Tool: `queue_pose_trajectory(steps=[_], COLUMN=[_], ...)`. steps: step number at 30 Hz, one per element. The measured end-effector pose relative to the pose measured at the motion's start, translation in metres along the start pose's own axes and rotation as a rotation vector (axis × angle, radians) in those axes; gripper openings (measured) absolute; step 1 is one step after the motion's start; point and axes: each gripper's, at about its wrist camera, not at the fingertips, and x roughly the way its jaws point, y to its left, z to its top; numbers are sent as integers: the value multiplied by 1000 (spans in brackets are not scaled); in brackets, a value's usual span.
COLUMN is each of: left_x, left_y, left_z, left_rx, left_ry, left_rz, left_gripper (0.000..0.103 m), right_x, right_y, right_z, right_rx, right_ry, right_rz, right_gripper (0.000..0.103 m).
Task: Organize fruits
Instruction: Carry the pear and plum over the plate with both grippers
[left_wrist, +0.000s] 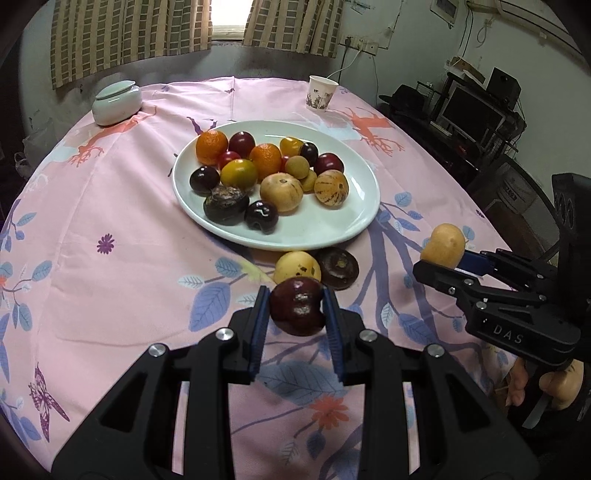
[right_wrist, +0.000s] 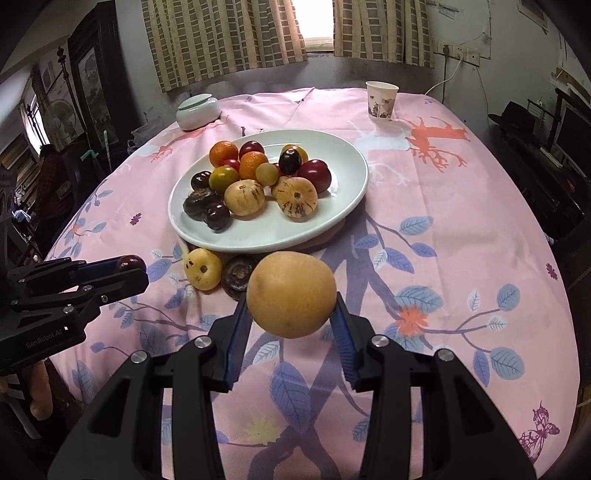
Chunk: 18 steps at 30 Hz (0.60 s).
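A white plate (left_wrist: 325, 232) heaped with fruit is seen at the middle of a round table covered by a pink flowered cloth (left_wrist: 110, 206). In front of the plate, a dark red plum (left_wrist: 297, 306) is clamped between the blue pads of the left gripper (left_wrist: 296, 314), whose jaws are closed to the fruit's width and held above the cloth. To the right of the plate's near edge, a tan round fruit (right_wrist: 291, 293) is gripped in the same way by the right gripper (right_wrist: 291, 325), its jaws spread wider around the larger fruit. Just off the plate's near rim, a pale yellow fruit (left_wrist: 297, 266) and a dark brown fruit (left_wrist: 339, 267) are left lying on the cloth, touching each other. On the plate, oranges (left_wrist: 211, 147), dark plums (left_wrist: 204, 180) and two striped tan melons (left_wrist: 331, 189) are piled toward its far and left side. Beyond the plate, a lidded white jar (left_wrist: 116, 102) is set at the far left and a paper cup (left_wrist: 322, 93) at the far right.
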Motion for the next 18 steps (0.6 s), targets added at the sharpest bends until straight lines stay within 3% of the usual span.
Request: queue_pose_trajectory(steps=[8, 13, 18], left_x=[12, 49, 90], left_y=[11, 22, 44], left_z=[68, 124, 151], left_rx=[25, 23, -29], left_ry=[-15, -1, 52], left_rz=[26, 82, 100], left_gripper=[29, 30, 30], right_x=[29, 65, 95], right_y=[5, 5, 5], right_z=[66, 108, 118], right_rx=[-63, -90, -83], right_ry=[24, 37, 91], right_rz=[37, -21, 18], right_gripper=[43, 43, 43])
